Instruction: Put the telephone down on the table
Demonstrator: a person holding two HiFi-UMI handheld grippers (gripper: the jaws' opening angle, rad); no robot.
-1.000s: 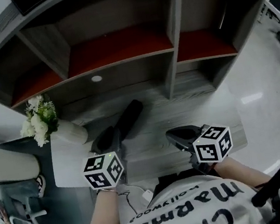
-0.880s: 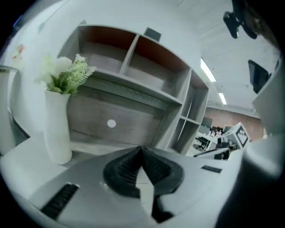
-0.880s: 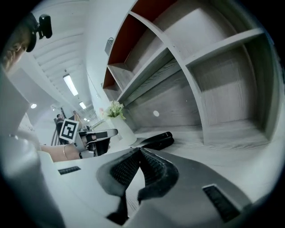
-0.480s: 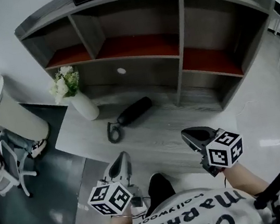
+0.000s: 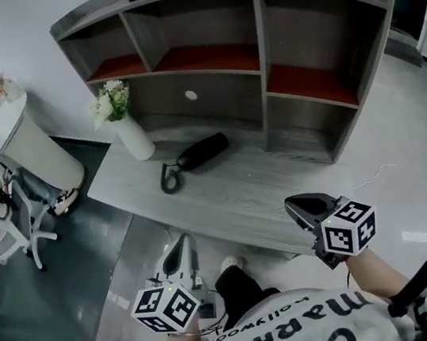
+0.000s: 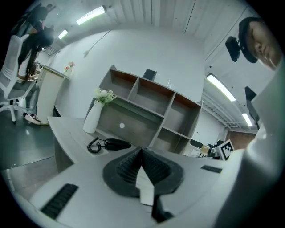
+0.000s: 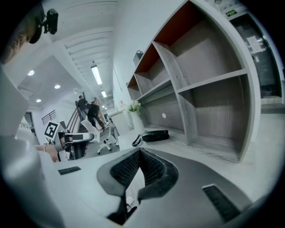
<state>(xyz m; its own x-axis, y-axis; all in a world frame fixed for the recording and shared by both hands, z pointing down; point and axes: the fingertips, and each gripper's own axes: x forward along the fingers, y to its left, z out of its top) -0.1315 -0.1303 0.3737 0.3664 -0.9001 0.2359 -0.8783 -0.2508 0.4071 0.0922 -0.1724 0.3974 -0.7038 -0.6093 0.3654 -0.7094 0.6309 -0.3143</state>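
Telephone [image 5: 201, 152] found lying on table [image 5: 282, 195], near vase [image 5: 134, 138], well apart from tools. Left gripper [image 5: 183, 244], right gripper [image 5: 299, 205]: jaws pressed together, nothing pinched. Placement judged done; no further handling called for.

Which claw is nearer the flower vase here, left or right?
Left. The left claw hangs off the front edge of the table, below the vase in the head view. The right claw sits farther right, past the telephone.
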